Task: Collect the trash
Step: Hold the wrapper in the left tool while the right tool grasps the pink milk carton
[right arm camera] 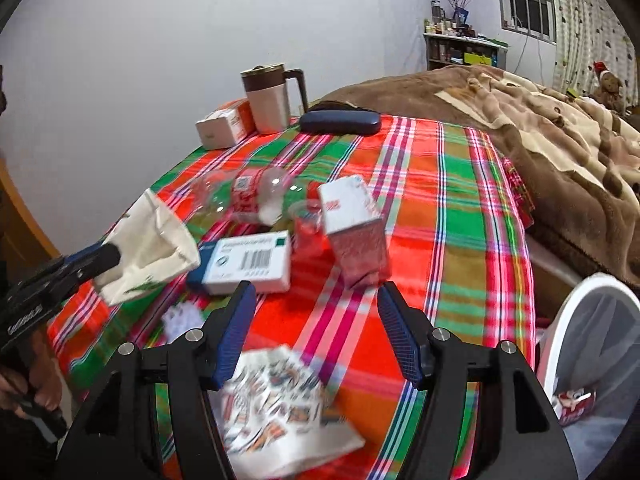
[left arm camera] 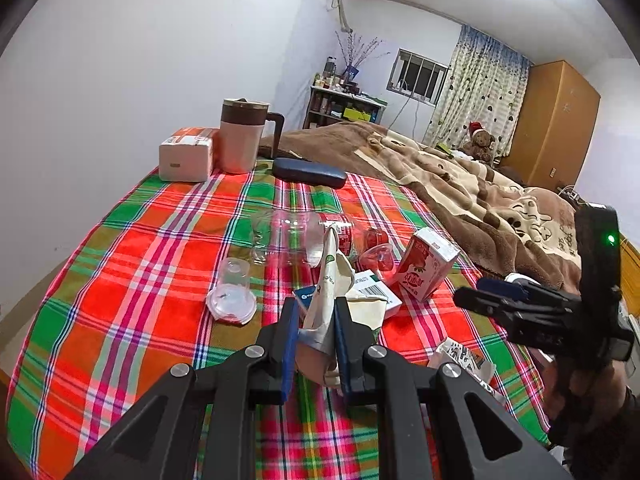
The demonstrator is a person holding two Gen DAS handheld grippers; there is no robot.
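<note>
The left claw [left arm camera: 317, 322] is clamped on a cream paper bag [left arm camera: 326, 280]. The right claw [right arm camera: 316, 312] gapes apart over a patterned wrapper [right arm camera: 280, 404] near the bed's [right arm camera: 440, 208] front edge.

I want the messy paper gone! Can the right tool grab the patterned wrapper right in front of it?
Probably yes. The right tool is open, and the patterned wrapper lies on the checked cloth just below its fingers, with nothing over it.
</note>
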